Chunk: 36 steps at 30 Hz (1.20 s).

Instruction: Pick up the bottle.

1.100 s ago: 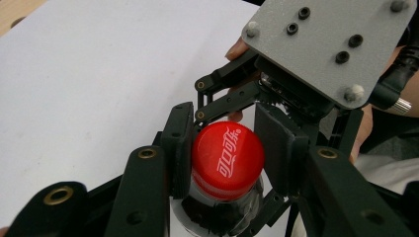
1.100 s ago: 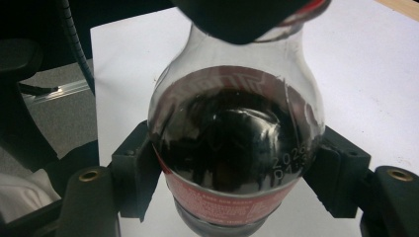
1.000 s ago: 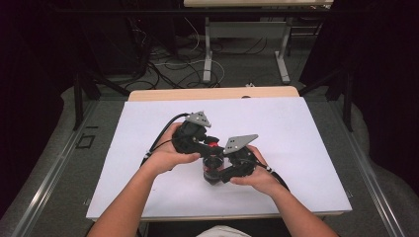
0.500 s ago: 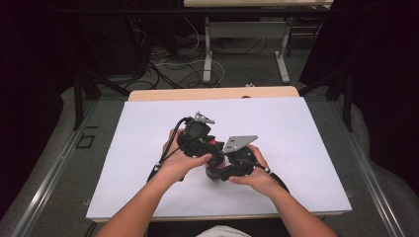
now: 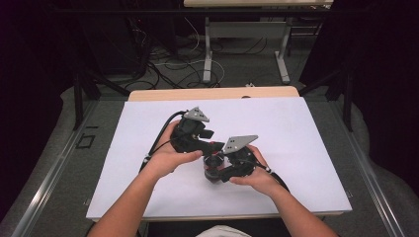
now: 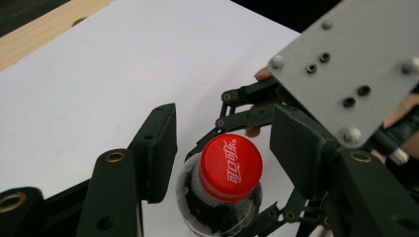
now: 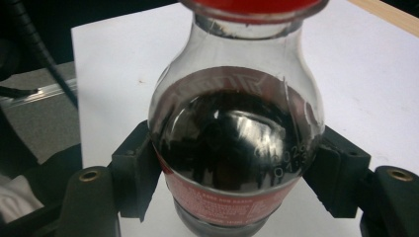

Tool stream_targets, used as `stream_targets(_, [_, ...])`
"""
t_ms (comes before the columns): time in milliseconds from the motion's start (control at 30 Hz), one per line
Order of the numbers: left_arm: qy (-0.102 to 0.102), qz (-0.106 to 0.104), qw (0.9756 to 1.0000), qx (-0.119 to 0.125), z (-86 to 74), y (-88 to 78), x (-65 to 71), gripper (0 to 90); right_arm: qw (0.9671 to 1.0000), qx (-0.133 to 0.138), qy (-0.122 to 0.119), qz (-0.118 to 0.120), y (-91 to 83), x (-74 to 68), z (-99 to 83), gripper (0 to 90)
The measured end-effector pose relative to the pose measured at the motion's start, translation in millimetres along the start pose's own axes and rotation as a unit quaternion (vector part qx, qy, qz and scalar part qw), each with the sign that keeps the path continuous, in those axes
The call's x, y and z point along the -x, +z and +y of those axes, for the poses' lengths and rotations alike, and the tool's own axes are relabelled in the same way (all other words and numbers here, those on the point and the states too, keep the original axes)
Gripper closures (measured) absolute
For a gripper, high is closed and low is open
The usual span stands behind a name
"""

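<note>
On the white worktop (image 5: pixel 306 148), a small bottle (image 7: pixel 237 133) of dark cola stands upright near the middle, slightly toward the person's edge. In the right gripper view, the right hand-held gripper (image 7: pixel 237 168) is clenched on the bottle's body: its two black jaws press against the glass-clear wall at the 9 and 3 o'clock sides, just above the red label (image 7: pixel 222 202). The dark liquid reaches up to the shoulder, and the neck above it is clear.

In the left gripper view, the left hand-held gripper (image 6: pixel 222 148) hangs over the red cap (image 6: pixel 230 167), its jaws spread apart, one at the cap's 9 o'clock and the other at its 3 o'clock, neither touching it. The grey three-cornered plate (image 6: pixel 356 59) of the other gripper sits at 2 o'clock from the cap.

From the high view, the left hand (image 5: pixel 168 155) and right hand (image 5: pixel 254 170) hold the two grippers close together, the left one at about 10 o'clock from the right, with the bottle (image 5: pixel 213 170) between them.
</note>
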State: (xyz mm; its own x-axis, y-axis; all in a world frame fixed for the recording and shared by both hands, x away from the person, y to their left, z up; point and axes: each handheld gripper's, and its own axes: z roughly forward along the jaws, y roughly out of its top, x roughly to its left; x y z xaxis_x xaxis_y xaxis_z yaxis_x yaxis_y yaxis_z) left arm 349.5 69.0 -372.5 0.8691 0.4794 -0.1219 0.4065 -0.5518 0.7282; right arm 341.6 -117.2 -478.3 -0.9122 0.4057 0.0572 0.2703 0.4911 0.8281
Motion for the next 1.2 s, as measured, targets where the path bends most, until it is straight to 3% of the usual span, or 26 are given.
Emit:
stream_targets(100, [0.032, -0.013, 0.9993, -0.015, -1.3, -0.8, -3.5, 50.2, 1.0000, 0.002, -0.004, 0.006, 0.1, -0.3, 0.3, 29.7])
stream_targets(133, [0.032, -0.013, 0.9993, -0.015, -1.3, -0.8, -3.5, 51.9, 0.9999, 0.000, -0.006, 0.009, 0.2, -0.3, 0.3, 29.7])
stream_targets(167, [0.043, -0.024, 0.9986, -0.022, -1.3, -0.7, -4.4, 51.9, 0.9999, 0.000, -0.006, 0.009, 0.2, -0.3, 0.3, 29.7])
stream_targets(200, [0.059, -0.023, 0.9977, -0.025, -1.8, 1.7, -4.7, 52.9, 0.9999, -0.004, -0.003, 0.013, 0.6, -1.4, 0.5, 29.7])
stream_targets(367, [0.067, -0.033, 0.9965, -0.037, -1.8, 3.7, -4.5, 60.1, 0.9999, -0.004, -0.007, 0.012, 1.9, -1.8, 0.0, 29.7])
stream_targets(533, [0.055, -0.023, 0.9978, -0.031, -1.8, 5.5, -3.1, 61.5, 1.0000, -0.005, -0.005, 0.006, 2.0, -0.4, -0.5, 29.7])
stream_targets(600, [0.041, -0.017, 0.9985, -0.031, -1.6, 5.5, -1.6, 61.7, 1.0000, -0.004, -0.004, 0.001, 1.6, -0.4, -0.6, 29.7])
stream_targets(633, [0.014, -0.001, 0.9998, -0.014, -2.4, 8.1, 1.1, 61.7, 1.0000, -0.002, -0.003, -0.004, 1.3, -0.4, -0.7, 29.7])
stream_targets(667, [0.014, -0.001, 0.9998, -0.014, -2.4, 8.1, 1.1, 61.7, 1.0000, -0.001, -0.003, -0.008, 1.3, -0.2, -0.7, 29.7])
stream_targets(700, [-0.017, 0.014, 0.9997, -0.014, -1.6, 8.4, 3.3, 61.7, 0.9999, -0.002, -0.006, -0.009, 1.3, 0.5, -0.6, 29.7])
stream_targets(767, [-0.026, 0.023, 0.9993, -0.014, -1.4, 8.5, 4.5, 61.7, 0.9999, -0.002, 0.000, -0.014, 0.6, 0.5, -0.6, 29.7])
stream_targets(833, [-0.066, 0.055, 0.9963, -0.010, -0.2, 9.8, 9.8, 61.6, 0.9998, -0.003, -0.001, -0.018, 0.3, 1.0, -0.5, 29.7])
stream_targets(900, [-0.076, 0.061, 0.9952, -0.007, -0.3, 10.5, 10.9, 61.6, 0.9998, -0.005, 0.000, -0.021, -0.2, 1.4, -0.6, 29.7])
stream_targets(967, [-0.100, 0.074, 0.9921, -0.009, 0.4, 11.2, 13.1, 61.7, 0.9997, -0.008, 0.002, -0.023, 0.1, 1.1, -0.7, 29.8])
stream_targets(1000, [-0.114, 0.080, 0.9903, -0.010, 0.8, 11.5, 14.4, 61.7, 0.9997, -0.008, 0.004, -0.025, 0.3, 0.9, -0.8, 29.8])
stream_targets(1033, [-0.141, 0.089, 0.9860, -0.009, 1.5, 12.6, 16.4, 61.7, 0.9996, -0.003, 0.005, -0.027, 1.0, 0.5, -1.1, 29.7])
stream_targets(1200, [-0.144, 0.089, 0.9856, -0.014, 2.5, 13.2, 15.7, 61.4, 0.9995, -0.008, 0.013, -0.027, 1.4, 0.1, -1.3, 29.7])
